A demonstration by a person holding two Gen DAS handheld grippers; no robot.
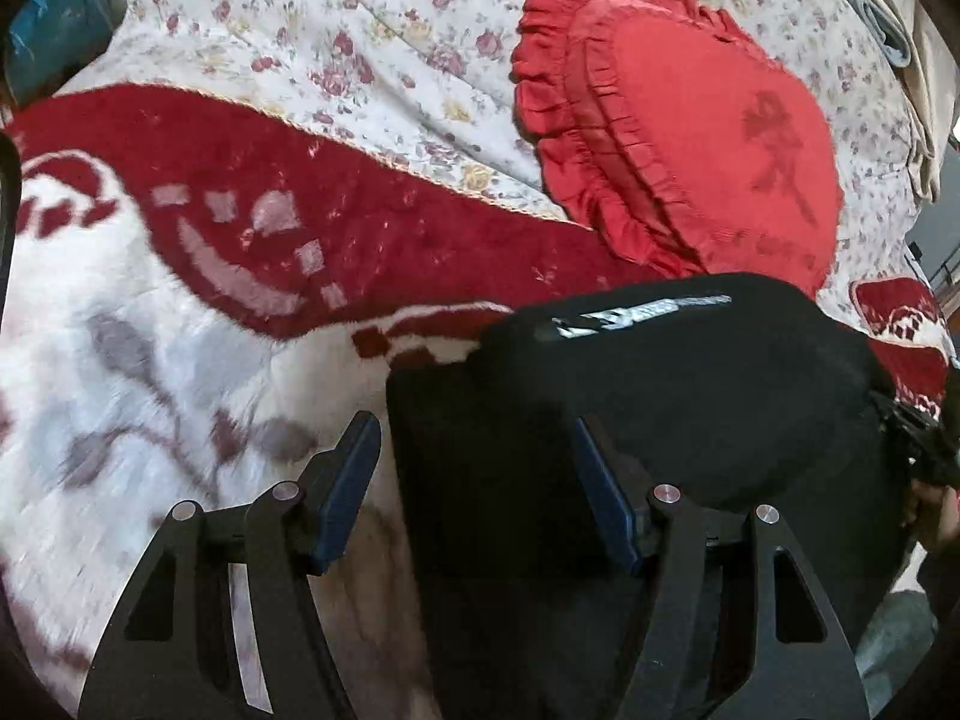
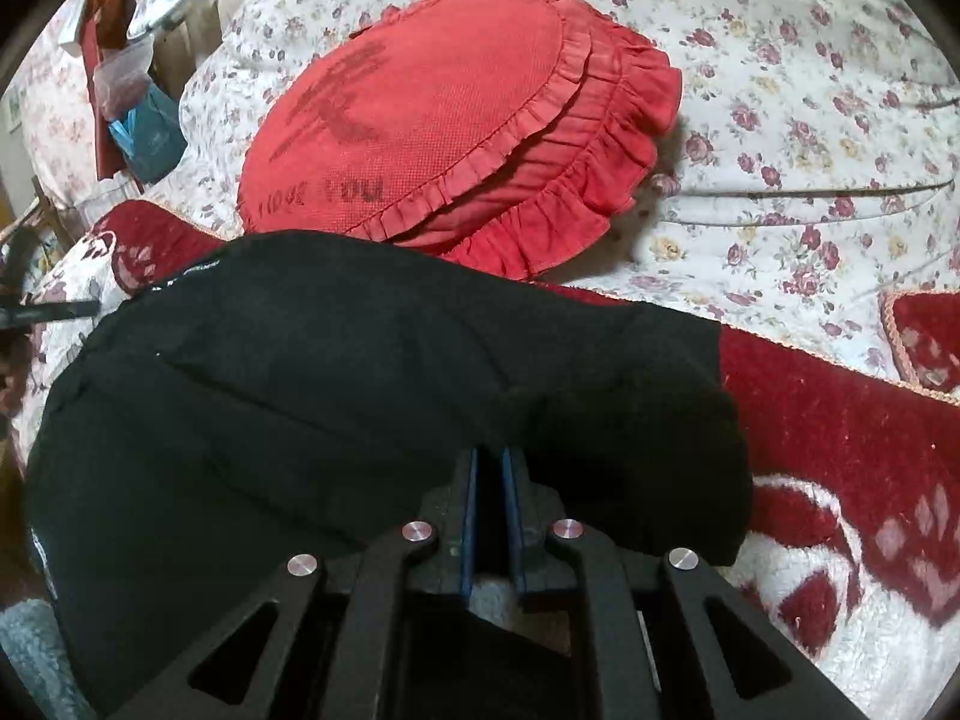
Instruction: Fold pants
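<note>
The black pants lie folded on a red and white blanket, with a white printed label near their far edge. My left gripper hovers over the pants' left edge. Its jaws stand wide apart, with the cloth below and between them and the blue pads not pressing on it. In the right wrist view the pants fill the lower left. My right gripper is nearly closed, pinching bunched black fabric at the pants' near right corner.
A round red frilled cushion lies just beyond the pants on a flowered bedspread. Bags and clutter stand at the far left of the bed. A hand shows at the right edge.
</note>
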